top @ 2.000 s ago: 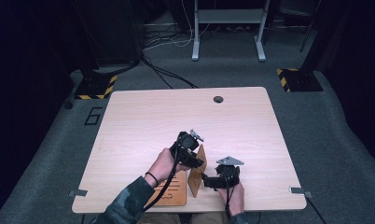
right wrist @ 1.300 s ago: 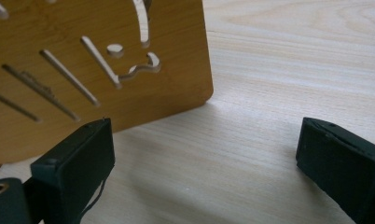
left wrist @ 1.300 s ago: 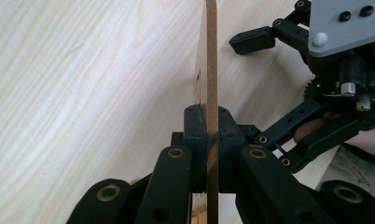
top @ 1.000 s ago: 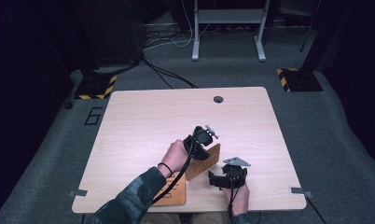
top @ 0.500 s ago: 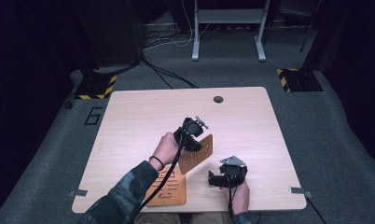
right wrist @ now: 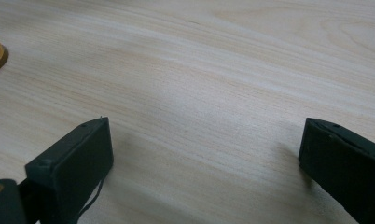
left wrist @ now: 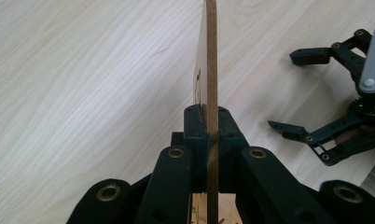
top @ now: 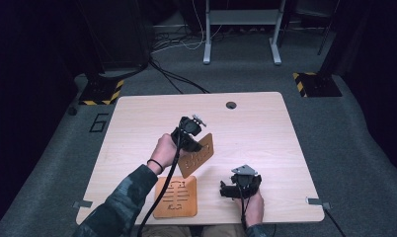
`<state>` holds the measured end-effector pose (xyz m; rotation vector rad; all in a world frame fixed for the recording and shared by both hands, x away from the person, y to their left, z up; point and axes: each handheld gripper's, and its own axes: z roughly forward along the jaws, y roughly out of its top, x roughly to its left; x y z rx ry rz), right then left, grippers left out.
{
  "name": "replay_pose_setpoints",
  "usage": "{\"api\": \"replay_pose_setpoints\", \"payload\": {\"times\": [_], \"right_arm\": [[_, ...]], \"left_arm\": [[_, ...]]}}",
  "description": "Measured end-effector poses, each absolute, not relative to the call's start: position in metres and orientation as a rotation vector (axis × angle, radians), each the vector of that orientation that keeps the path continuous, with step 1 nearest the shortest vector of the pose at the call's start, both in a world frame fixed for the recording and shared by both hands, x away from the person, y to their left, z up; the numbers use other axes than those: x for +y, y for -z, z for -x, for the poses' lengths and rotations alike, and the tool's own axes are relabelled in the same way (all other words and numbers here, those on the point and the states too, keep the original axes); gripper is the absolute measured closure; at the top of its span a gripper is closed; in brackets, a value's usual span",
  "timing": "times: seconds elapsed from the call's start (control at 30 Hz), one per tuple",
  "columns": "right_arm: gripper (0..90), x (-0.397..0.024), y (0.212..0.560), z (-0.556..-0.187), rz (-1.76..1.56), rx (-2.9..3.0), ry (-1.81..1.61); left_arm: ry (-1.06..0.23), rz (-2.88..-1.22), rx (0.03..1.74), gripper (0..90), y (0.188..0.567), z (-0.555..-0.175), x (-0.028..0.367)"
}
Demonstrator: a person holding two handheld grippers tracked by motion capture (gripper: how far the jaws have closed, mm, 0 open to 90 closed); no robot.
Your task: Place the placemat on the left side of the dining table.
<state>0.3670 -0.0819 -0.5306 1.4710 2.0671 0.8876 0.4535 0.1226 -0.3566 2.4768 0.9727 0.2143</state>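
Left gripper is clamped on a thin brown board, jaws pinching its edge. In my left gripper view the board runs edge-on straight up between the two pads, squeezed tight, with the table behind it. From the high view the board is lifted off the table and tilted, upper end in the jaws, lower end hanging toward me; I see cut-out slots on its face (can't read the pattern at this size). It sits just right of the left hand, about mid-table. A second board lies flat near the front edge, just below the lifted one; it has a slotted cut-out as well, and the left gripper's cable crosses its left side. Whether the lifted board's lower corner touches the flat one I can't tell. Right gripper is near the front right of the table, held low in the right hand, grey plate on top, well apart from the lifted board. Its jaws stand wide with nothing between them: right gripper view shows bare wood between the two black pads, and a bit of brown board edge at the far left of that view. Left gripper view also catches the right gripper at its right edge, jaws spread, over bare table.
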Motion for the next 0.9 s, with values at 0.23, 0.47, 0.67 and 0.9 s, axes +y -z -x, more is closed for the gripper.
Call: {"api": "replay_pose_setpoints", "payload": {"times": [0.23,0.47,0.67,0.9], "right_arm": [[2.2,-0.082,0.53,-0.367,-1.469,2.071,-0.891],[2.4,-0.082,0.53,-0.367,-1.472,2.069,-0.891],[2.8,-0.082,0.53,-0.367,-1.474,2.062,-0.884],[2.8,-0.083,0.53,-0.367,-1.47,2.066,-0.879]], "left_arm": [[-0.221,-2.444,1.035,86.1,0.352,-0.463,0.143],[-0.248,-2.407,1.117,86.1,0.348,-0.474,0.166],[-0.254,-2.354,1.237,86.1,0.35,-0.488,0.199],[-0.255,-2.305,1.338,86.1,0.352,-0.499,0.227]]}}
